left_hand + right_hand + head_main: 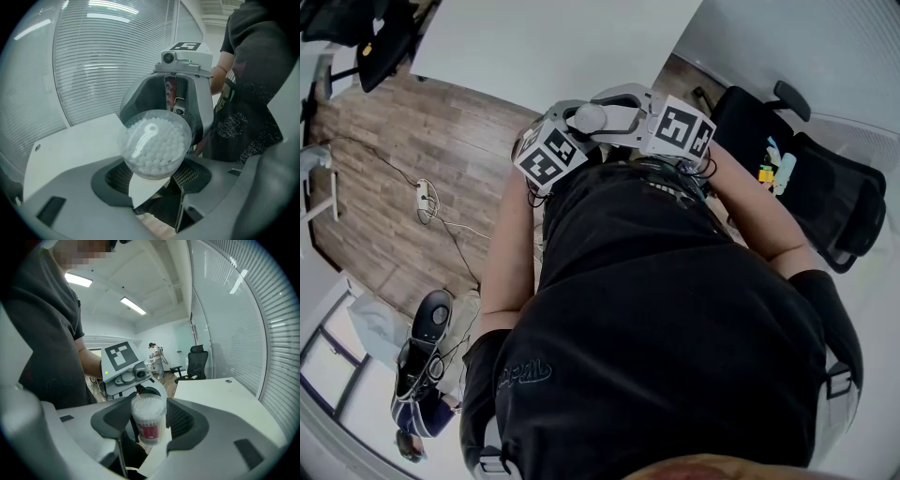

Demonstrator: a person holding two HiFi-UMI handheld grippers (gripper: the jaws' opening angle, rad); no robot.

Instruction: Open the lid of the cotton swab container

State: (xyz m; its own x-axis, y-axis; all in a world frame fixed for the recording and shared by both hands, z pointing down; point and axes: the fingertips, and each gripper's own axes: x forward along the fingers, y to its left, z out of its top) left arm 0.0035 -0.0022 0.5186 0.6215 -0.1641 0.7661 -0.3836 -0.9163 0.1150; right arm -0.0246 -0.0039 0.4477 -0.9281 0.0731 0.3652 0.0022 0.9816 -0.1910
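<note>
the person in a black shirt is holding both grippers close together in front of the chest, above a wood floor. the cotton swab container is hanging in the air between them, clear of the white table that is showing to its right in the right gripper view. the right gripper is clamping the container's body from both sides, with the tub standing nearly upright and a red label wrapping its lower half. the left gripper is facing the round top end, where white swab tips are showing through the clear lid. its jaws are standing wide and pressing on that end at left and right. the lid is sitting closed on the tub. a black office chair is standing far beyond the table.
</note>
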